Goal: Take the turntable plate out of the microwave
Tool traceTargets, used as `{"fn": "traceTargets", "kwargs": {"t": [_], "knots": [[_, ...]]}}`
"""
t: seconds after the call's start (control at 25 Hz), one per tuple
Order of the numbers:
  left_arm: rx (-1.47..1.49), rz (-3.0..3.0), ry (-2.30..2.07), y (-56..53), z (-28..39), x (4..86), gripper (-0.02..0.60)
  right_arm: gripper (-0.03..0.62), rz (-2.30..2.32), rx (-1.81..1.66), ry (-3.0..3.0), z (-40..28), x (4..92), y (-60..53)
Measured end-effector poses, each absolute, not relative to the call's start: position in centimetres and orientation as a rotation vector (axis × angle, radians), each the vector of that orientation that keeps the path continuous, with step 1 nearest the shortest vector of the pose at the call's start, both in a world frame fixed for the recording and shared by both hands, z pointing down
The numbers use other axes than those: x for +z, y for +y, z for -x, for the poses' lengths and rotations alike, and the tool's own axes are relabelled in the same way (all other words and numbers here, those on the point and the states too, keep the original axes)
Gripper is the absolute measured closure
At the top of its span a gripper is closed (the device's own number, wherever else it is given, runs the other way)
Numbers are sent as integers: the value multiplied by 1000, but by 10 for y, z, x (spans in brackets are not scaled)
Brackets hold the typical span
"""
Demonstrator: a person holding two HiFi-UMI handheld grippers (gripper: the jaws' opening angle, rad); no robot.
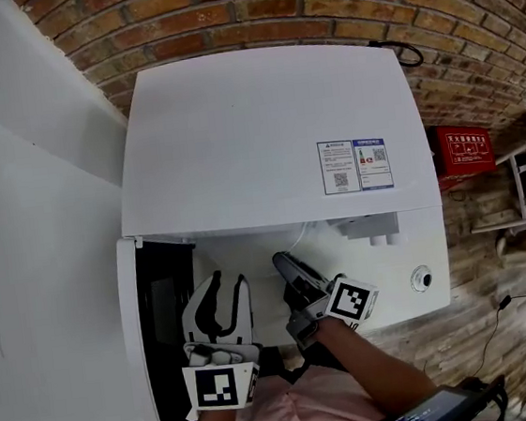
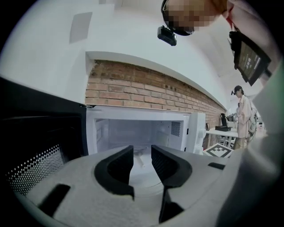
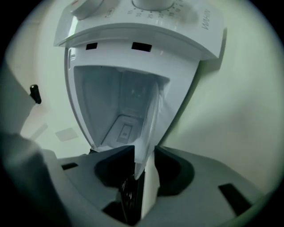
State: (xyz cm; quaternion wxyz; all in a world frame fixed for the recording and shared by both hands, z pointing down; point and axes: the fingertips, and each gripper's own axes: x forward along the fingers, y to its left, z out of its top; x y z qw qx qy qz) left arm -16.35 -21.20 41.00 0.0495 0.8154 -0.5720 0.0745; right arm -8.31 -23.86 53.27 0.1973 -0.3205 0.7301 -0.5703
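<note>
Turntable plate rim clamped in right tongs, microwave cavity just ahead. Left tongs apart, nothing between them.

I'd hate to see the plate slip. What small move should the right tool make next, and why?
Probably close the right tool firmly on the turntable plate before drawing back. Its rim stands between the jaws inside the open microwave, but a firm grip isn't evident, so pulling now might leave it behind.
</note>
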Motion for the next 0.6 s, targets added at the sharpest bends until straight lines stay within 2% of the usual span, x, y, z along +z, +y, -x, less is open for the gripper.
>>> {"fn": "traceTargets", "kwargs": {"t": [0.08, 0.24, 0.44, 0.6], "knots": [[231, -2482, -1746, -212, 166, 409, 451, 416, 848, -1572, 2039, 82, 534, -253], [229, -2471, -1763, -213, 171, 408, 451, 405, 859, -1628, 1955, 76, 548, -276], [233, -2460, -1765, -212, 174, 411, 451, 549, 828, -1582, 1967, 81, 537, -271], [229, -2462, -1757, -211, 170, 411, 451, 551, 812, -1608, 1967, 86, 538, -252]]}}
